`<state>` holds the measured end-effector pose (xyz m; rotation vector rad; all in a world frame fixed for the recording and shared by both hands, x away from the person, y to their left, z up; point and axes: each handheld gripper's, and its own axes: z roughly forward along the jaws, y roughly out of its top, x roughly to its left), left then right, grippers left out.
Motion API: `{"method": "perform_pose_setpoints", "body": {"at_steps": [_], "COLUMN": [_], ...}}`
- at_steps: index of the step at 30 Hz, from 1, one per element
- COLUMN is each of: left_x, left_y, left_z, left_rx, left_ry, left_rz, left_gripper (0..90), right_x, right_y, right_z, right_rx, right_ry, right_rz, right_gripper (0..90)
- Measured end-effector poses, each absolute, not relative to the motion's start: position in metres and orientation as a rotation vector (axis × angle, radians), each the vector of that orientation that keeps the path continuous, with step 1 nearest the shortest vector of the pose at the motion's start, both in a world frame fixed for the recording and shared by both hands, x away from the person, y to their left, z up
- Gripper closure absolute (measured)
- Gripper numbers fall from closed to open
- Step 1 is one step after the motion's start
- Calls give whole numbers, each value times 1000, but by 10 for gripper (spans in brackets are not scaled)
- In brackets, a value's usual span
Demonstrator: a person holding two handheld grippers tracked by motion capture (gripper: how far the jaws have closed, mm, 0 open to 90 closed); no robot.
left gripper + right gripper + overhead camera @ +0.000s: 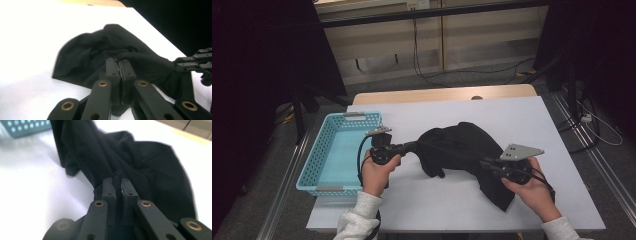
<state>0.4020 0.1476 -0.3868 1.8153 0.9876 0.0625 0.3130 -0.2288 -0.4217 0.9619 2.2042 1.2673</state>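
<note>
Both tools clamp the black garment [462, 150], which lies beside the blue basket [332, 150] on the white surface [522, 120]. The left tool [414, 146] pinches its basket-side edge, the right tool [484, 162] its far edge, probably to spread or lift it.

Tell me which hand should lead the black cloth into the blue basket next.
Left, probably. The left gripper, shut on the black cloth, sits right beside the blue basket. The right gripper, also clamped on cloth, is on the far side.
</note>
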Motion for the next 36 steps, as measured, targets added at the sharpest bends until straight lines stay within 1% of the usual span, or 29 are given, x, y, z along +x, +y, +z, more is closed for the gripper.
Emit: {"method": "perform_pose_setpoints", "body": {"at_steps": [5,9,13,27,36], "left_x": [404,405,405,404,404], "left_y": [156,165,170,163,157], "left_z": [-384,-381,-380,-384,-389], "left_rx": [1796,1768,1762,1803,1835], "left_ry": [1022,1049,1065,1061,1062], "left_rz": [104,138,159,195,198], "left_gripper": [884,884,884,883,883], "right_x": [313,312,312,310,312], "right_y": [-256,-270,-274,-290,-279], "right_z": [-407,-403,-402,-395,-400], "right_rx": [1034,1066,1077,1137,1111], "right_ry": [2061,2004,1986,1888,1937], "right_rz": [1318,1330,1345,1375,1357], "right_gripper": [843,846,846,842,841]}}
